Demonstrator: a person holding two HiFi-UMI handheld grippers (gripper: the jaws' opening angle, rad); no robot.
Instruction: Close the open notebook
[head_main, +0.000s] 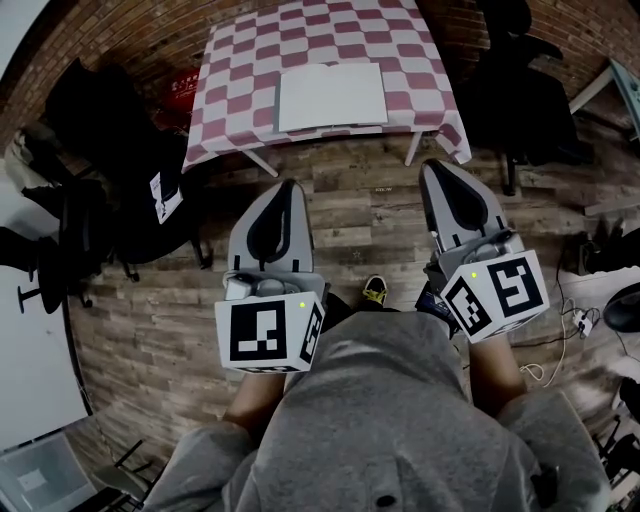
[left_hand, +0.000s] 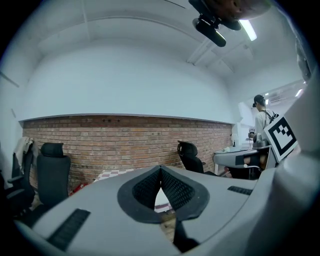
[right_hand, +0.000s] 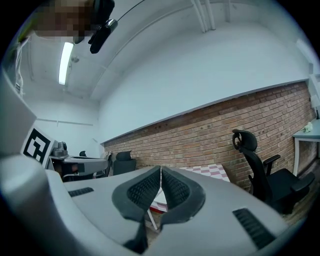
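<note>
A white notebook (head_main: 331, 96) lies flat on a table with a red-and-white chequered cloth (head_main: 235, 70), far ahead of me. Both grippers hang over the wooden floor, short of the table's near edge and close to my body. My left gripper (head_main: 290, 183) is shut with nothing in it, and so is my right gripper (head_main: 437, 165). In the left gripper view the pads meet at the tips (left_hand: 160, 170), and a strip of the notebook (left_hand: 163, 199) shows below them. The right gripper view shows its tips (right_hand: 160, 169) touching, with the table (right_hand: 212, 170) beyond.
Black office chairs stand left of the table (head_main: 100, 200) and right of it (head_main: 520, 90). A brick wall (left_hand: 120, 140) runs behind the table. Cables (head_main: 575, 320) lie on the floor at right. A person (left_hand: 260, 117) stands at a desk far right.
</note>
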